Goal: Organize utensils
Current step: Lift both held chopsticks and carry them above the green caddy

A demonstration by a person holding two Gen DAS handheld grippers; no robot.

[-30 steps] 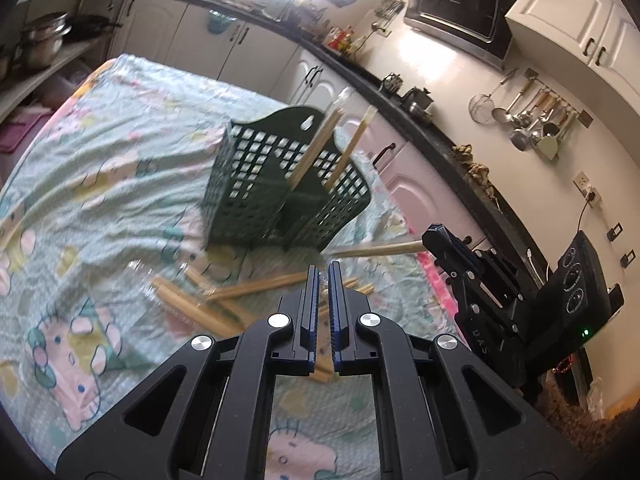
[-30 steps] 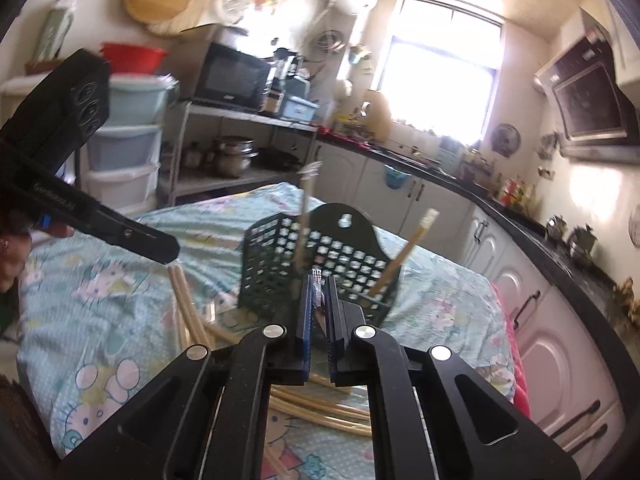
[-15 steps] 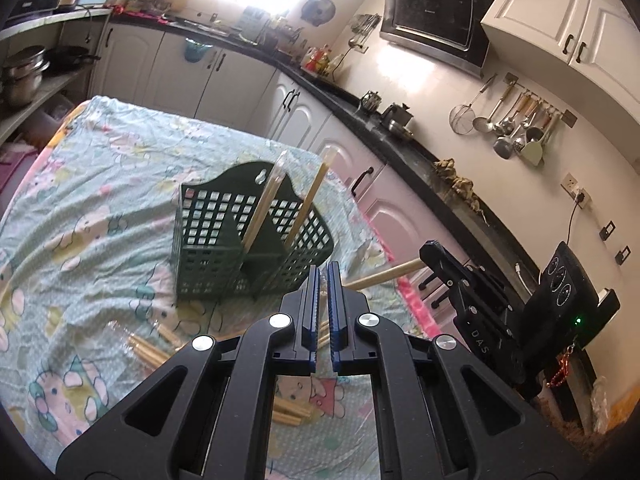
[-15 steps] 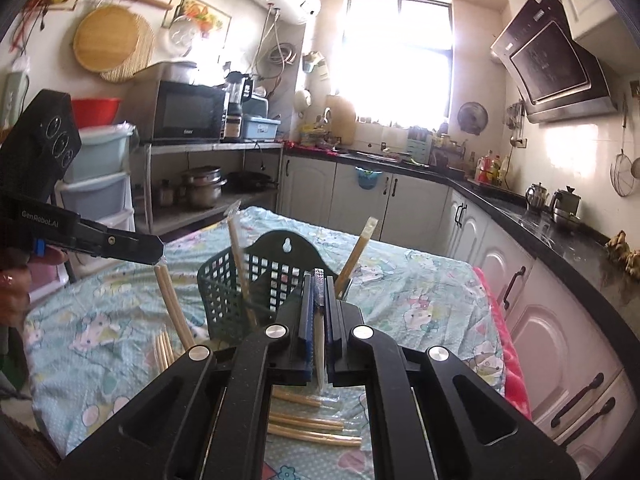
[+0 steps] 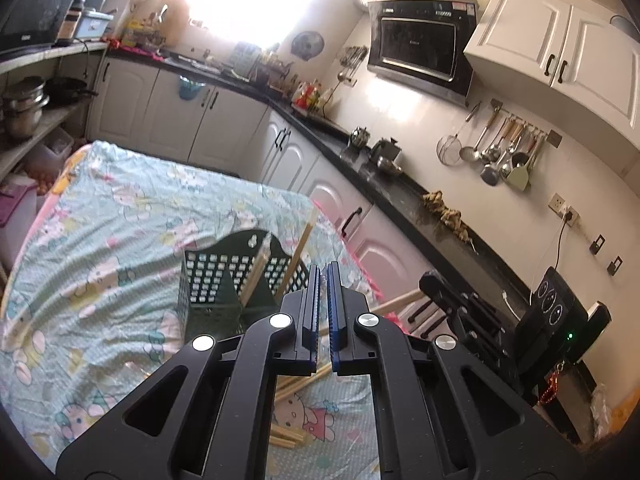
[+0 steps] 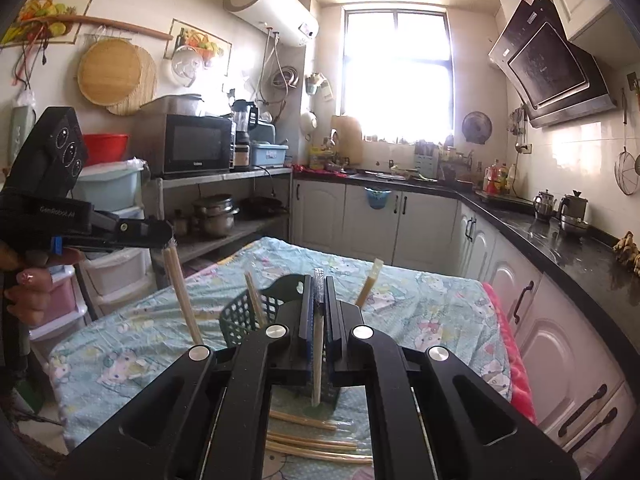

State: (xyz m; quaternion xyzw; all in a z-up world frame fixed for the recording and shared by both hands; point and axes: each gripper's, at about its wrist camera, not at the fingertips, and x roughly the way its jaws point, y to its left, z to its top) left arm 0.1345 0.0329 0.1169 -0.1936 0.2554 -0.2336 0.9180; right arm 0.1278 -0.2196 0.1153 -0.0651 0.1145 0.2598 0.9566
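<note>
A dark green slotted utensil basket (image 5: 216,280) stands on the table, with two wrapped chopstick packs (image 5: 298,254) leaning upright in it. My left gripper (image 5: 323,270) is shut on another wrapped chopstick pack (image 6: 182,296), which hangs down from its tips left of the basket (image 6: 244,316). The right gripper (image 6: 318,280) is shut on a chopstick pack (image 6: 317,360) that hangs down between its fingers. In the left wrist view that pack (image 5: 396,304) sticks out sideways from the right gripper (image 5: 426,284). Both grippers are held above the table, on the near side of the basket.
Several loose chopstick packs (image 6: 304,420) lie on the cartoon-print tablecloth (image 5: 120,220) in front of the basket. White cabinets under a black counter (image 6: 560,240) run along the right and back. A shelf with pots (image 6: 216,216) stands at the left. A person's hand (image 6: 28,280) grips the left tool.
Both grippers have risen, each carrying its chopstick pack, so the basket and table now sit lower in both views. The right gripper has rolled, and its pack now hangs straighter.
</note>
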